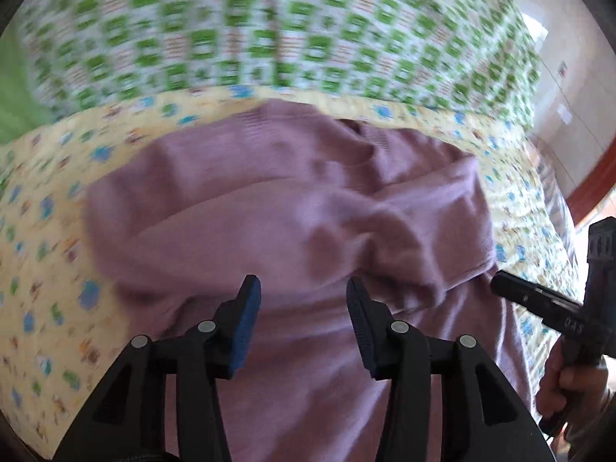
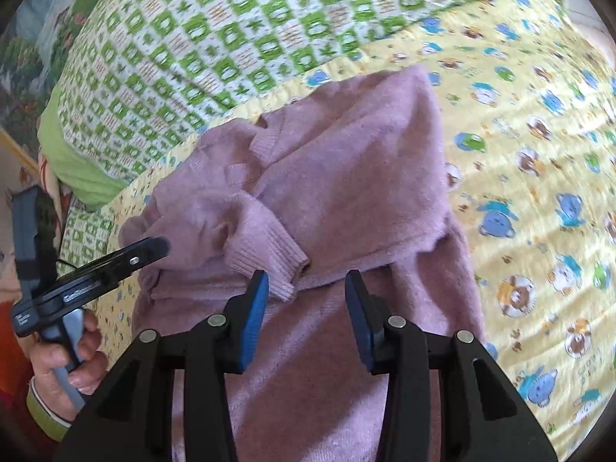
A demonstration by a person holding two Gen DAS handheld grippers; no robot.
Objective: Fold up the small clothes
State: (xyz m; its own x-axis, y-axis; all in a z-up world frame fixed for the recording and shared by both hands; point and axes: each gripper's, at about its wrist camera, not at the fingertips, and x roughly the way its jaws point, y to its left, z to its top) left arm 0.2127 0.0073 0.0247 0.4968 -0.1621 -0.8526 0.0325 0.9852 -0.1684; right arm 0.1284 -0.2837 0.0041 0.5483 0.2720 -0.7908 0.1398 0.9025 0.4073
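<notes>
On a yellow cartoon-print sheet [image 2: 539, 177], a mauve knitted sweater [image 2: 346, 177] lying rumpled, one ribbed cuff [image 2: 269, 258] folded across its middle, left gripper [image 1: 304, 300] above it, jaws apart, empty, right gripper [image 2: 306, 296] likewise parted, gripping nothing, green checked quilt [image 2: 215, 46] behind.

My left gripper [image 1: 303, 310] and right gripper [image 2: 306, 308] have black frames, blue ribbed pads [image 2: 255, 317] and silver pivot screws [image 2: 216, 320]; my left cuff [image 2: 46, 415] is green-edged.
</notes>
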